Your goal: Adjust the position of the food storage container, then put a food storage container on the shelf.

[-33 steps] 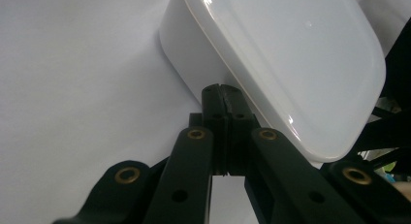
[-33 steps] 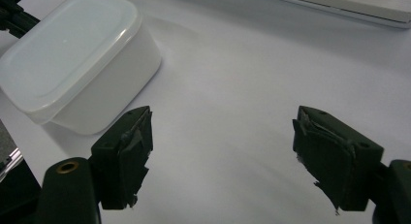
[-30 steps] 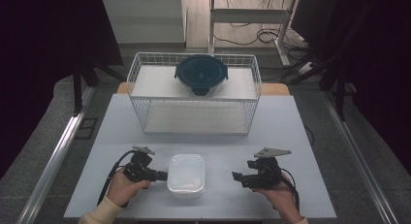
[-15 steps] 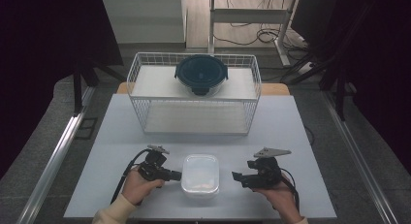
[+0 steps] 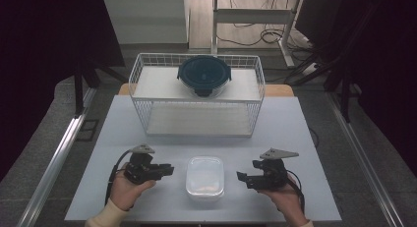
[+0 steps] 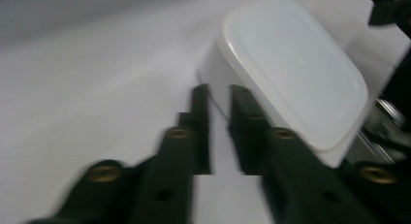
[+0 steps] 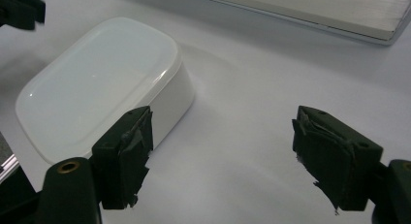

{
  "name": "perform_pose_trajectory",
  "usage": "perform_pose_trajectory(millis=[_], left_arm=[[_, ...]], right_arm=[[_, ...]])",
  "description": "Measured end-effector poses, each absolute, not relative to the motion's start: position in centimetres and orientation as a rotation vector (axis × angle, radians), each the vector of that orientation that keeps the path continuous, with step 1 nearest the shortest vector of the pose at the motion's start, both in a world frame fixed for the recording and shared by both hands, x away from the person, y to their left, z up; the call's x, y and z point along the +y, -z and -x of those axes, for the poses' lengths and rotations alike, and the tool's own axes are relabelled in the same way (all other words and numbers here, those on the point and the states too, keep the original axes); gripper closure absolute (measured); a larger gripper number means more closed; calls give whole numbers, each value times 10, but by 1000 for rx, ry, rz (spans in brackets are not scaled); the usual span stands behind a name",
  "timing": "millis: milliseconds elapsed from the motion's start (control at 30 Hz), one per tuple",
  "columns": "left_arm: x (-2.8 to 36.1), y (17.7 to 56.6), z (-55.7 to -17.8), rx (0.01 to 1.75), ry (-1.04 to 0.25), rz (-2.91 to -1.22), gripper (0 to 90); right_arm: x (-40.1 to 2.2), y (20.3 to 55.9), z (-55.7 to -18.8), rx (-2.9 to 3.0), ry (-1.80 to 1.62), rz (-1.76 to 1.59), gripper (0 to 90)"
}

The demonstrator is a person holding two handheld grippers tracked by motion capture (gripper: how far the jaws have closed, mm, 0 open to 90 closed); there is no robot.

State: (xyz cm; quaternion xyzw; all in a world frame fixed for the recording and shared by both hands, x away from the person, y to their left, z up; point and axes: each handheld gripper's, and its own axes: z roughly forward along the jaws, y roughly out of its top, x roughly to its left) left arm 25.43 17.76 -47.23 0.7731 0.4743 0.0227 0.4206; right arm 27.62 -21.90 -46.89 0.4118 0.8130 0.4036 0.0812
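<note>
At the lower left of the high view, the left gripper (image 5: 169, 169) lay level on the pale surface (image 5: 295, 138), its tips pointing right at the white lidded container (image 5: 205, 177) and stopping just short of its left wall. In the left gripper view the jaws stood at a narrow gap with nothing between them, and they had just been opening from a closed state. The container's near corner sat just beyond the right-hand jaw tip; the blur kept us from telling whether it touched.

The white lidded container (image 6: 295, 73) sat lid on, at lower centre of the high view, between the two grippers and well apart from the wire basket (image 5: 140, 72) higher in the frame, which carried a dark round lidded bowl (image 5: 203, 75).

At the lower right, the right gripper (image 5: 239, 177) also lay level and pointed left toward the container, near it but apart. In the right gripper view its jaws stood wide and empty, the left one (image 7: 128, 146) just in front of the container's corner (image 7: 106, 78), the right one (image 7: 329, 151) over bare surface.

We judged the step to be the approach: both grippers flanking the container, neither gripping. The next move would call for the left jaws to open wider than the container's wall or lid edge, then for one or both grippers to close in squarely; a skewed contact would likely just push the light box sideways.
</note>
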Motion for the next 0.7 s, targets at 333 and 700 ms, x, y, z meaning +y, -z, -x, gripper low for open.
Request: perform_pose_trajectory(millis=[333,700], left_arm=[[186,468,-251,1239,-90,-1909,271],[186,465,-250,1245,-105,-1871,209]], right_arm=[[-217,467,-275,2463,-1245,-1195,219],[-223,465,-276,2412,-1316,-1192,212]])
